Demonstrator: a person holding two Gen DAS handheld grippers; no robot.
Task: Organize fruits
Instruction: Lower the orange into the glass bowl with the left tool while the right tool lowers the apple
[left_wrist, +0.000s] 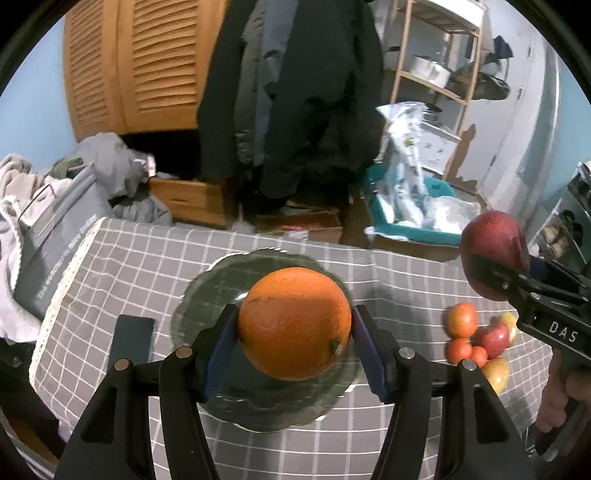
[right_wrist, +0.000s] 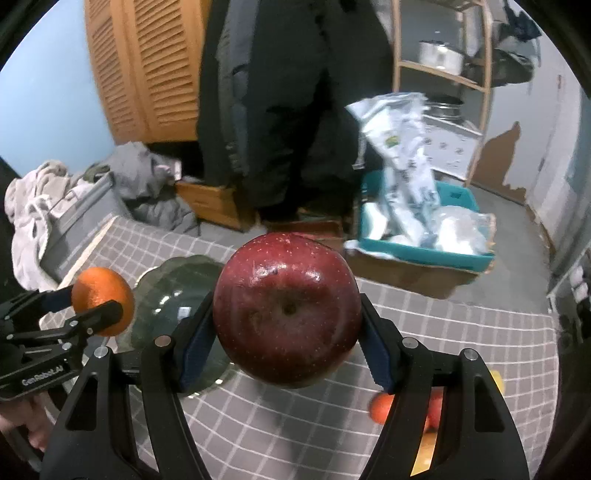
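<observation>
Left gripper (left_wrist: 295, 332): fingers pinching an orange (left_wrist: 294, 323), held above the glass plate (left_wrist: 207, 295) on the desk (left_wrist: 110, 266).
Right gripper (right_wrist: 288, 332): fingers pinching a red apple (right_wrist: 287, 314).
Loose fruit (left_wrist: 476, 339): clustered on the checked cloth, right of the plate.

Each view looks from a camera just behind its own gripper, forward along the two fingers and steeply down at the table (left_wrist: 258, 450), close above it. The left view faces the glass plate (left_wrist: 207, 291) over its orange (left_wrist: 295, 325); the right gripper (left_wrist: 491, 273) enters at its right edge. The right view faces the cloth over its apple (right_wrist: 288, 314); the left gripper (right_wrist: 99, 306) enters at its left edge. Both share the plate, the loose fruit (left_wrist: 476, 339), the cabinet (left_wrist: 129, 62), coats, shelf and teal bin (right_wrist: 424, 254).
</observation>
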